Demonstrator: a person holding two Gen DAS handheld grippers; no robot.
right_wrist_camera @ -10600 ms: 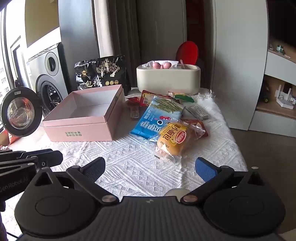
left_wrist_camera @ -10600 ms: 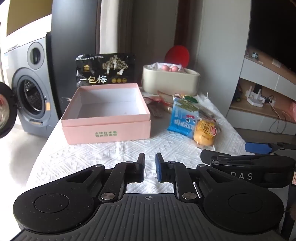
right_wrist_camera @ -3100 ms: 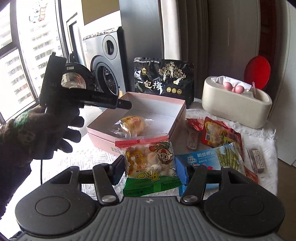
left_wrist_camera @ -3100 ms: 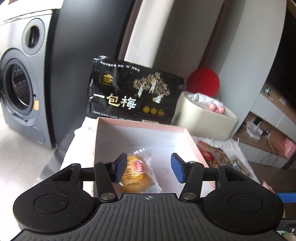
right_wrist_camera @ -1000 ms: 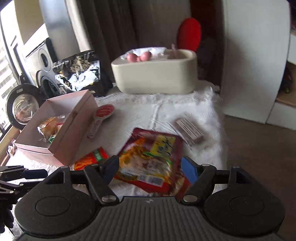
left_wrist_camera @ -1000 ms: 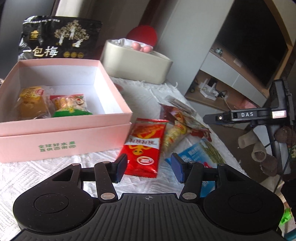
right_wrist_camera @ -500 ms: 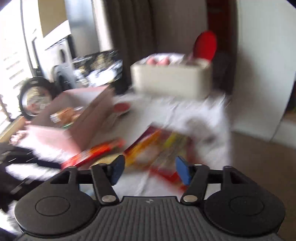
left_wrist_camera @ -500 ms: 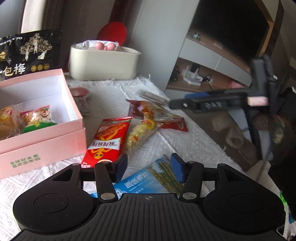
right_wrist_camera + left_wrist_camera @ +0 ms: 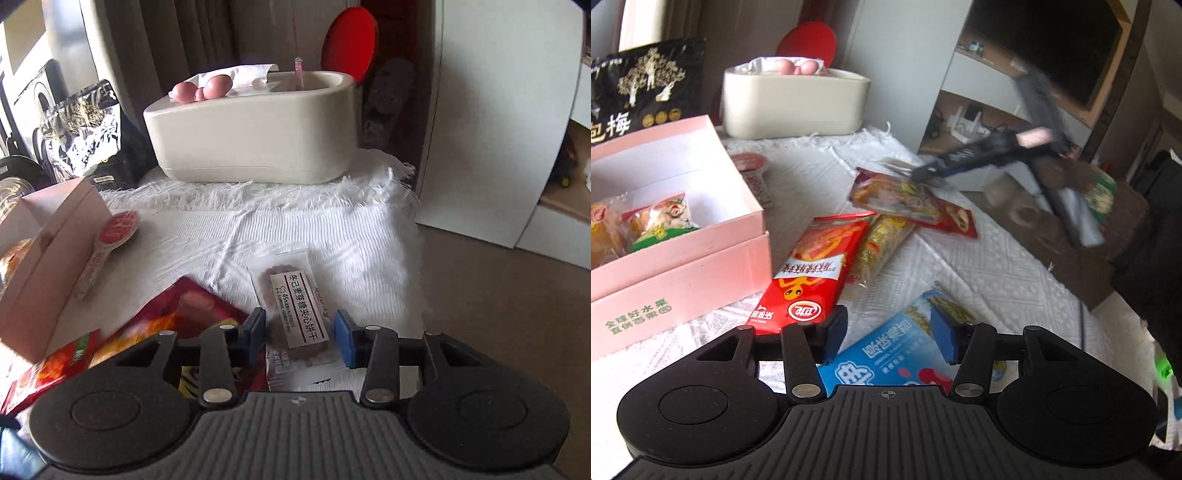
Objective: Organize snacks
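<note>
The pink box at 9 o'clock in the left view holds 2 wrapped snacks, an orange bun and a green-edged packet. The left gripper hangs with fingers wide over a blue packet, a red packet at its 11 o'clock. The right gripper straddles a biscuit bar, fingers wide and not touching it; the cream tub at 12 o'clock holds tissue.

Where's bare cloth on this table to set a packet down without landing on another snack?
Bare cloth lies between the cream container, the spoon-shaped packet and the biscuit bar. The strip along the table's right edge is bare too. Beside the pink box, the red packet and blue packet crowd it.
</note>
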